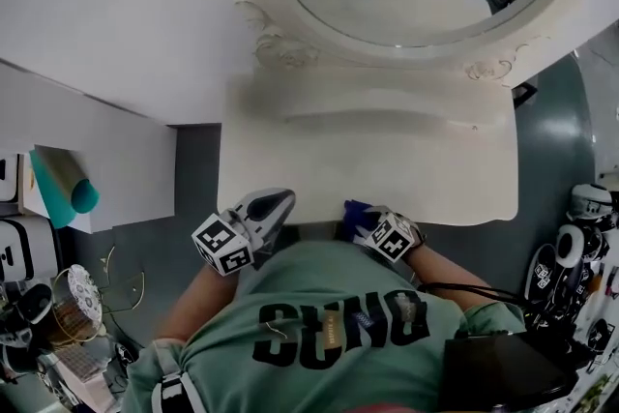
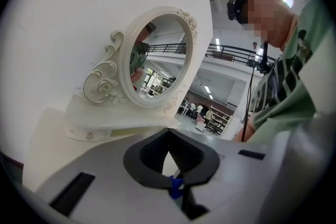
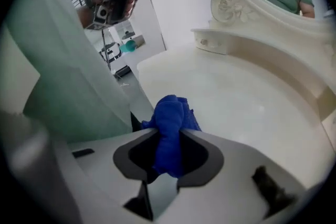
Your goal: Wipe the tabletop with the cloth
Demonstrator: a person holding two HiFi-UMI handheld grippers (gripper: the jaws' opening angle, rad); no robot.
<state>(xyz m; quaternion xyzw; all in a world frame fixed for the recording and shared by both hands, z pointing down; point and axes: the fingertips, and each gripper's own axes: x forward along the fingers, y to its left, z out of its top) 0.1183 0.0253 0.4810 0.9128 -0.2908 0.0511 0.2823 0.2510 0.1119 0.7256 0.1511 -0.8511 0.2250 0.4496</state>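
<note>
Our left gripper [image 1: 274, 205] hangs at the near edge, jaws together on nothing. To its right, our right gripper [image 1: 366, 221] pinches the bunched blue cloth [image 3: 170, 115] just over the cream tabletop [image 1: 387, 171]. Pressed hard, the wad may slip free; sweeping far, we could knock the mirror [image 1: 416, 10].

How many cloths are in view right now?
1: the blue cloth, clamped in the right tool by the near edge of the tabletop. No other shows.
</note>
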